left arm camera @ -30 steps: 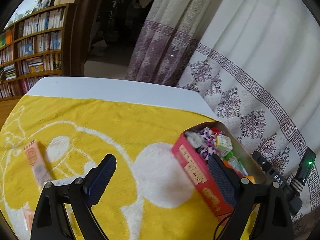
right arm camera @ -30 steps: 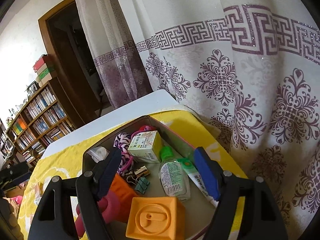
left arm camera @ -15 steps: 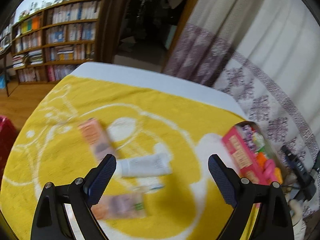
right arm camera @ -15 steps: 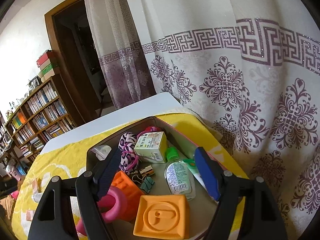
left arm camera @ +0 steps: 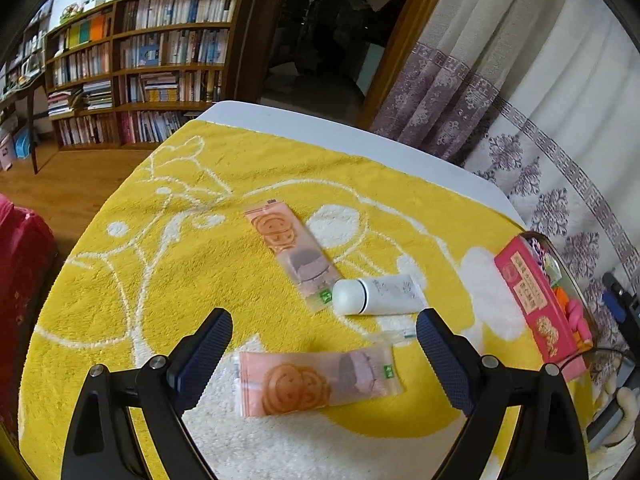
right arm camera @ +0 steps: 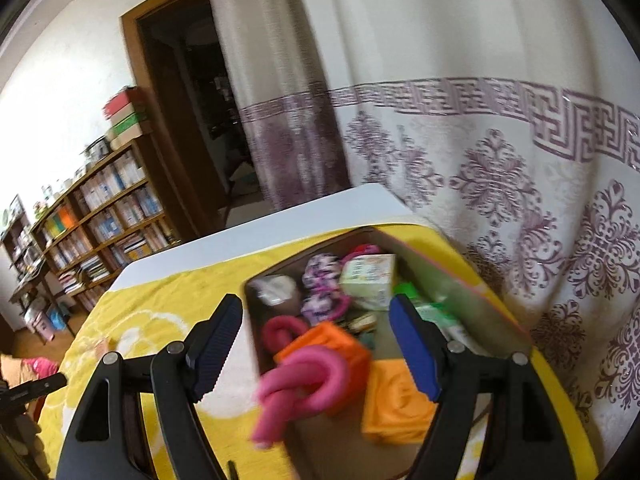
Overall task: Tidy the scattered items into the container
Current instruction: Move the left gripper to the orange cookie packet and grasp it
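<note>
In the left wrist view my left gripper (left arm camera: 324,344) is open and empty above a yellow towel (left arm camera: 160,280). A pink biscuit packet (left arm camera: 316,382) lies just under and between its fingers. A white tube (left arm camera: 376,296) and a second biscuit packet (left arm camera: 292,252) lie beyond. The pink-sided container (left arm camera: 536,304) stands at the right edge. In the right wrist view my right gripper (right arm camera: 316,344) is open and empty over the container (right arm camera: 460,280), which holds orange blocks (right arm camera: 400,400), a pink ring (right arm camera: 304,380), a small box (right arm camera: 368,280) and other items.
A patterned curtain (right arm camera: 500,160) hangs close behind the table's right side. Bookshelves (left arm camera: 140,64) and a doorway (left arm camera: 328,32) stand beyond the far edge. A red object (left arm camera: 20,272) is off the table at the left. The white tabletop (left arm camera: 320,128) shows past the towel.
My left gripper has swung left, away from the container, and now hovers over the scattered packets and tube. My right gripper has shifted left and back over the container; its view is blurred.
</note>
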Available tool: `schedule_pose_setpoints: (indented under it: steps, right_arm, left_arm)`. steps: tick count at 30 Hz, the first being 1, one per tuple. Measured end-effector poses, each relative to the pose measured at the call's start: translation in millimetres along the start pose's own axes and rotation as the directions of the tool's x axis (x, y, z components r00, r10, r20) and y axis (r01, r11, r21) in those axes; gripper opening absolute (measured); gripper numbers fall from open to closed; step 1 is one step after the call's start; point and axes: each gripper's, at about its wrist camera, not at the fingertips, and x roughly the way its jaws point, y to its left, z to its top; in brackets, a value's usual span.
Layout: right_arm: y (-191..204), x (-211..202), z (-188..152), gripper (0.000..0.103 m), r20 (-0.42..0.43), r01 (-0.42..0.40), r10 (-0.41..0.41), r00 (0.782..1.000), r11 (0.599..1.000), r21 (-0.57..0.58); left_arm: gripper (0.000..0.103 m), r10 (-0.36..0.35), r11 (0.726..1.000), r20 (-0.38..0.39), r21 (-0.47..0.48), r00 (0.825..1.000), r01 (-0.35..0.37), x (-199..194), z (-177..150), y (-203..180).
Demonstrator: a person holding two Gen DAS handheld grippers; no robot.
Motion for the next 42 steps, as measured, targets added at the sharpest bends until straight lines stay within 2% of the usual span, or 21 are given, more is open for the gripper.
schedule_pose_setpoints:
  steps: [9,14,16,19,22,27,33,38,39,41,42]
  right_arm:
    - [54.2,2.8,-16.1,0.08,-0.067,-0.094,0.087,0.994,0.989,-0.115]
    - [67.9,10.7,-25.1,0.08,-0.106,-0.111,0.097,0.99,0.985,-0.133]
    - [72.0,13.2,-28.2,0.08,-0.123,-0.118,0.101,0.987,0.984,-0.136]
    - [78.8,15.0,-32.4,0.08,-0.139,-0.121,0.1,0.985,0.981,-0.153]
    - [84.5,15.8,-35.4,0.08,-0.145,-0.126,0.103,0.984,0.978,-0.164]
    - [88.8,20.1,-38.7,0.08,-0.161,-0.135,0.108,0.981,0.977,-0.166]
    - [93.3,22.1,-40.9,0.08,-0.174,-0.141,0.111,0.978,0.975,-0.17]
    - [95.2,25.8,-43.0,0.08,-0.187,-0.143,0.11,0.976,0.975,-0.17]
    - [96.4,26.7,-43.9,0.08,-0.191,-0.145,0.111,0.975,0.975,-0.171]
    - [100.3,28.2,-45.5,0.08,-0.197,-0.151,0.115,0.974,0.972,-0.179]
    - [102.5,29.0,-46.6,0.08,-0.201,-0.156,0.118,0.972,0.97,-0.185]
  left_arm:
    - [0.095,-0.01,0.989,-0.056,0.149,0.998,0.018,8.3,-11.8,0.2]
    - [0.095,-0.033,0.955,-0.089,0.292,0.995,0.058,11.4,-20.8,-14.9]
    - [0.095,-0.025,0.924,-0.098,0.377,0.995,0.061,12.5,-27.2,-25.3]
    - [0.095,0.027,0.868,-0.092,0.496,0.995,0.022,17.2,-37.6,-37.1]
    - [0.095,0.066,0.818,-0.092,0.576,0.994,-0.001,24.6,-44.2,-42.9]
    - [0.095,0.093,0.765,-0.109,0.644,0.99,-0.001,37.7,-47.3,-46.2]
    - [0.095,0.073,0.777,-0.129,0.629,0.989,0.025,50.2,-37.0,-44.0]
    - [0.095,0.032,0.806,-0.162,0.587,0.986,0.071,54.5,-32.3,-37.5]
    - [0.092,0.016,0.816,-0.174,0.571,0.985,0.088,54.8,-31.8,-35.5]
    - [0.071,-0.044,0.84,-0.215,0.521,0.976,0.152,54.5,-30.9,-32.2]
    - [0.07,-0.048,0.849,-0.213,0.506,0.976,0.152,53.3,-31.5,-31.5]
